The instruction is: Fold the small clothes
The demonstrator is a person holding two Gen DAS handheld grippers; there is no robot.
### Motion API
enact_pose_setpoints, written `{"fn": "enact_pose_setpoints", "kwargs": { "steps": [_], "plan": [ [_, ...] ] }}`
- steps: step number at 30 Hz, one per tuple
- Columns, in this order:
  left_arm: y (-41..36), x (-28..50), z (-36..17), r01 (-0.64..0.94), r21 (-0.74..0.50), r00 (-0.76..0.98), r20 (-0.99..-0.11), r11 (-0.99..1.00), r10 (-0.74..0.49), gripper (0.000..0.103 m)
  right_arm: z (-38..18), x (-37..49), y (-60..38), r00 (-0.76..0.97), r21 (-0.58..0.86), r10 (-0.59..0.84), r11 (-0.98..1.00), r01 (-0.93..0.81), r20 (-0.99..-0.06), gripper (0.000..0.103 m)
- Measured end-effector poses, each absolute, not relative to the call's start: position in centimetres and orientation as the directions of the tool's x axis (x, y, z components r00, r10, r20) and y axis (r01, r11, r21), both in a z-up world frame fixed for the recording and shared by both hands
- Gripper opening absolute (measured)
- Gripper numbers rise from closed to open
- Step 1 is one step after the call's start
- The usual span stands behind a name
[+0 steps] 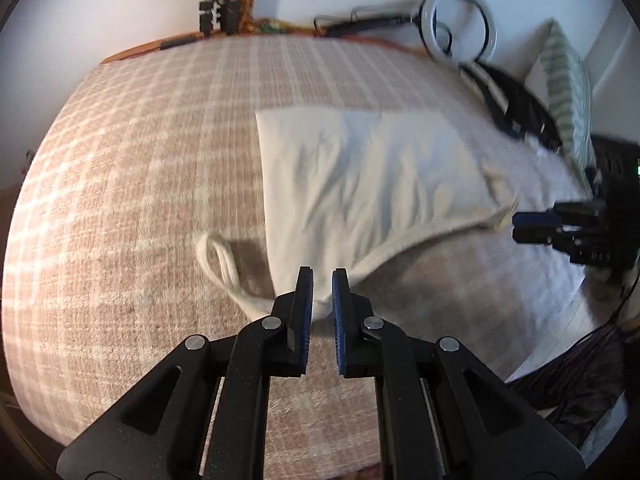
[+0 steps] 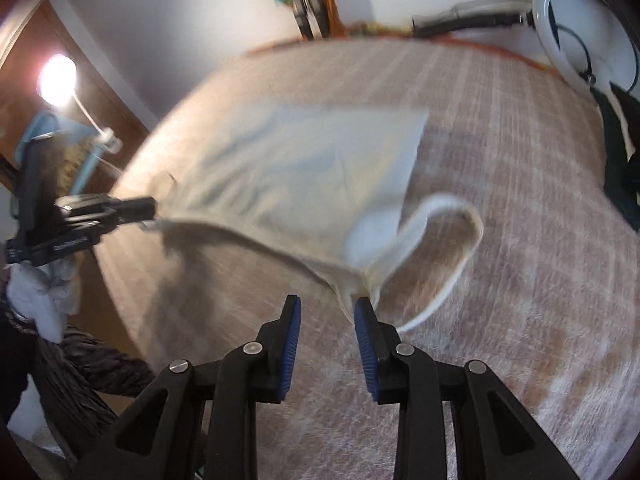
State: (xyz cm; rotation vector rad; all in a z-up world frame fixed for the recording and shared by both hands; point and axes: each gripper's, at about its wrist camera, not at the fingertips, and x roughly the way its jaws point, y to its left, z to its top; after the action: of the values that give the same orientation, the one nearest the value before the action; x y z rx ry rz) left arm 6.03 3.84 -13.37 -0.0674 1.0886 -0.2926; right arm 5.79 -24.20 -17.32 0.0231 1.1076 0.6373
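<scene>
A small white garment with thin straps lies partly folded on the checked beige blanket. My left gripper is closed on its near corner, cloth between the blue pads. In the right wrist view the garment hangs stretched and blurred above the blanket. My right gripper has its jaws apart; the garment's corner touches the right pad, and a strap loop dangles beside it. Each gripper also shows in the other's view: the right at the garment's far corner, the left holding the opposite corner.
A white ring light on a black arm lies at the bed's far edge. A green striped pillow and dark items sit at the right. A lamp glows at left, with black cables by the bed edge.
</scene>
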Motion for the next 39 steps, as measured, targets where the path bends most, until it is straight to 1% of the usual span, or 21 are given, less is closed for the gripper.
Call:
{"fn": "enact_pose_setpoints", "kwargs": {
  "steps": [3, 6, 7, 9, 11, 13, 14, 16, 17, 19, 23, 25, 29, 30, 32, 33, 34, 35, 36, 37, 39],
  "plan": [
    [4.1, 7.0, -12.3, 0.189, -0.2, 0.471, -0.84, 0.961, -0.268, 0.007, -15.7, 6.5, -25.2, 0.382, 0.337, 0.52, 0.827, -0.451, -0.764, 0.03],
    [4.5, 9.1, -12.0, 0.152, -0.233, 0.491, -0.825, 0.96, -0.278, 0.007, -16.0, 8.5, -25.6, 0.406, 0.373, 0.535, 0.83, -0.414, -0.741, 0.031],
    [4.6, 10.0, -12.1, 0.141, -0.239, 0.493, -0.825, 0.961, -0.277, 0.008, -16.4, 8.9, -25.5, 0.403, 0.369, 0.529, 0.834, -0.41, -0.747, 0.031],
    [4.6, 11.5, -12.2, 0.119, -0.225, 0.504, -0.825, 0.967, -0.254, 0.007, -17.6, 9.4, -24.9, 0.378, 0.316, 0.466, 0.863, -0.394, -0.8, 0.031],
    [4.8, 12.8, -12.5, 0.106, -0.222, 0.509, -0.826, 0.969, -0.245, 0.008, -19.2, 9.6, -24.2, 0.337, 0.229, 0.36, 0.9, -0.371, -0.87, 0.031],
    [5.2, 13.9, -12.8, 0.087, -0.239, 0.504, -0.827, 0.967, -0.249, 0.008, -19.6, 9.3, -24.3, 0.309, 0.216, 0.35, 0.894, -0.393, -0.884, 0.031],
    [5.5, 14.5, -13.1, 0.073, -0.247, 0.501, -0.829, 0.966, -0.249, 0.012, -19.3, 9.1, -24.4, 0.295, 0.23, 0.368, 0.881, -0.413, -0.882, 0.03],
    [6.4, 15.7, -13.7, 0.03, -0.276, 0.502, -0.827, 0.961, -0.253, 0.037, -18.7, 9.0, -25.0, 0.288, 0.273, 0.423, 0.855, -0.442, -0.859, 0.033],
    [6.9, 16.2, -14.0, 0.007, -0.295, 0.505, -0.823, 0.955, -0.258, 0.038, -18.3, 9.3, -25.4, 0.301, 0.285, 0.442, 0.848, -0.447, -0.845, 0.038],
    [8.0, 17.4, -14.8, -0.04, -0.35, 0.501, -0.818, 0.936, -0.285, 0.038, -17.5, 10.4, -26.2, 0.34, 0.32, 0.485, 0.84, -0.439, -0.806, 0.042],
    [9.4, 19.0, -16.2, -0.104, -0.414, 0.501, -0.808, 0.904, -0.312, 0.038, -17.8, 14.5, -27.8, 0.402, 0.458, 0.568, 0.821, -0.342, -0.719, 0.044],
    [9.6, 19.7, -17.0, -0.116, -0.439, 0.494, -0.804, 0.891, -0.332, 0.038, -18.7, 16.8, -28.6, 0.421, 0.524, 0.585, 0.81, -0.264, -0.693, 0.046],
    [9.5, 20.7, -18.0, -0.11, -0.472, 0.496, -0.789, 0.875, -0.364, 0.038, -20.9, 21.0, -29.5, 0.426, 0.633, 0.627, 0.76, -0.148, -0.652, 0.046],
    [9.3, 21.0, -18.3, -0.112, -0.479, 0.493, -0.788, 0.87, -0.37, 0.037, -21.1, 21.5, -29.5, 0.425, 0.646, 0.635, 0.75, -0.141, -0.645, 0.046],
    [9.0, 21.1, -18.4, -0.115, -0.492, 0.492, -0.783, 0.863, -0.381, 0.026, -22.0, 22.4, -28.5, 0.412, 0.65, 0.638, 0.748, -0.133, -0.651, 0.045],
    [8.9, 21.3, -18.5, -0.117, -0.501, 0.491, -0.779, 0.857, -0.389, 0.018, -22.4, 22.7, -27.9, 0.403, 0.629, 0.623, 0.765, -0.137, -0.67, 0.043],
    [8.7, 21.2, -18.5, -0.117, -0.504, 0.492, -0.778, 0.856, -0.39, 0.011, -22.6, 23.1, -27.4, 0.4, 0.621, 0.618, 0.771, -0.14, -0.677, 0.033],
    [8.6, 21.3, -18.5, -0.115, -0.499, 0.494, -0.779, 0.859, -0.386, 0.008, -22.8, 23.2, -26.9, 0.392, 0.623, 0.624, 0.768, -0.147, -0.676, 0.021],
    [8.3, 21.3, -18.4, -0.113, -0.484, 0.497, -0.784, 0.868, -0.373, 0.003, -23.0, 23.3, -26.4, 0.385, 0.628, 0.63, 0.764, -0.15, -0.675, 0.016],
    [8.1, 21.3, -18.1, -0.113, -0.466, 0.505, -0.787, 0.878, -0.353, 0.002, -23.0, 23.0, -26.1, 0.385, 0.629, 0.633, 0.762, -0.155, -0.672, 0.004],
    [7.9, 21.0, -17.5, -0.11, -0.432, 0.528, -0.788, 0.895, -0.315, 0.001, -22.2, 22.7, -25.8, 0.41, 0.597, 0.611, 0.782, -0.178, -0.677, 0.003]
  ]
}}
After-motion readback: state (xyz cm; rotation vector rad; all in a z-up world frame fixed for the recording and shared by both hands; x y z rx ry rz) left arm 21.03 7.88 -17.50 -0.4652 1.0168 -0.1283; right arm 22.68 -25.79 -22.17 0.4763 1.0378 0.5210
